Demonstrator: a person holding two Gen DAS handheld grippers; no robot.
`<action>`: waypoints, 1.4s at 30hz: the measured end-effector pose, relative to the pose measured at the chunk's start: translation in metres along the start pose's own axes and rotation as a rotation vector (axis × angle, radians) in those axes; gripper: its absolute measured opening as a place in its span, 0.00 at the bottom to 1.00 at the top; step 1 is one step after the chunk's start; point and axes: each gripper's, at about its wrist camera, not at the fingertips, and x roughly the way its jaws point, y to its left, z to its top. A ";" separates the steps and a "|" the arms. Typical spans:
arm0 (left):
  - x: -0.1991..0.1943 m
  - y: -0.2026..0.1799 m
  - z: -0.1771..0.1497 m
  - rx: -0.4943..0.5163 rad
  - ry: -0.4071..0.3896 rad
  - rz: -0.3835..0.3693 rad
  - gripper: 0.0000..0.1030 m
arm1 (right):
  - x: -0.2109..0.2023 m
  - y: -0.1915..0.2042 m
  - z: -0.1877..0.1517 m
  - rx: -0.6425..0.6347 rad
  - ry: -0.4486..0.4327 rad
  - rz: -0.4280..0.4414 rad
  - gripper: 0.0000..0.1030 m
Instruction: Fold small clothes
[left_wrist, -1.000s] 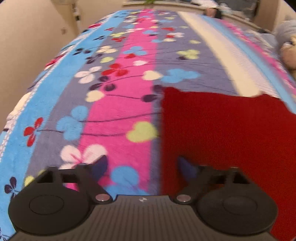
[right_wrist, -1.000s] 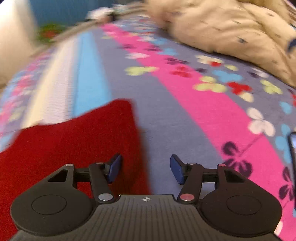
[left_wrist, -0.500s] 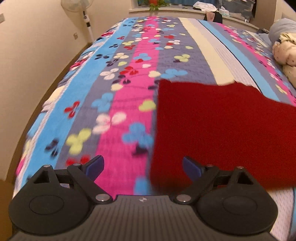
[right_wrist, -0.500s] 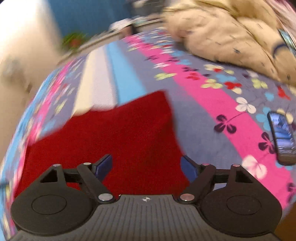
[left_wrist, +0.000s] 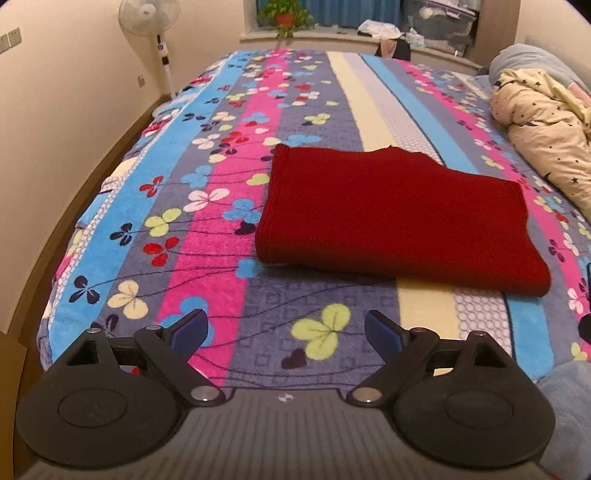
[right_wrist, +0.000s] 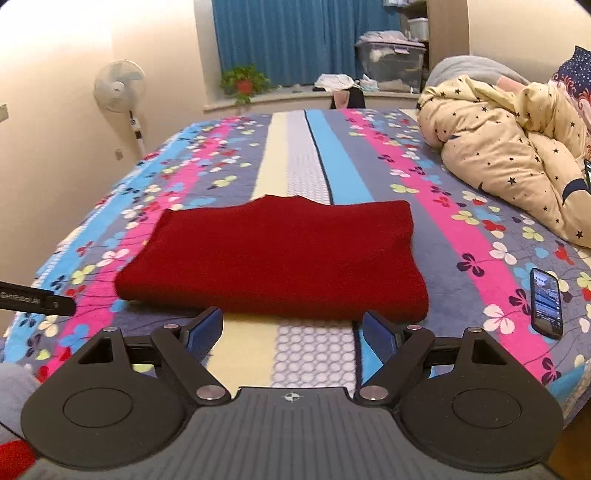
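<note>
A dark red knitted garment (left_wrist: 395, 214) lies folded into a flat rectangle on the flowered bedspread (left_wrist: 207, 206). It also shows in the right wrist view (right_wrist: 280, 254). My left gripper (left_wrist: 286, 328) is open and empty, held above the bed's near edge, short of the garment and to its left. My right gripper (right_wrist: 293, 330) is open and empty, just in front of the garment's near folded edge. Part of the left gripper's body (right_wrist: 33, 297) shows at the left edge of the right wrist view.
A cream star-print duvet (right_wrist: 517, 162) is heaped at the right of the bed. A phone (right_wrist: 546, 302) lies on the bedspread right of the garment. A standing fan (left_wrist: 155, 33) is by the left wall. A windowsill with a plant (right_wrist: 243, 83) and boxes lies beyond.
Both grippers have pulled back and up from the red garment toward the near edge of the bed. The garment now lies free and folded, in full view.
</note>
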 end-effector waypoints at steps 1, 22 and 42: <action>-0.003 0.000 -0.001 0.004 -0.003 -0.003 0.92 | -0.003 0.001 -0.001 0.001 -0.004 0.001 0.81; -0.009 -0.006 -0.004 0.037 -0.012 0.000 0.92 | -0.013 0.000 -0.002 0.026 -0.002 -0.010 0.81; 0.014 -0.010 0.002 0.042 0.039 0.007 0.92 | 0.009 -0.004 0.000 0.063 0.045 -0.025 0.81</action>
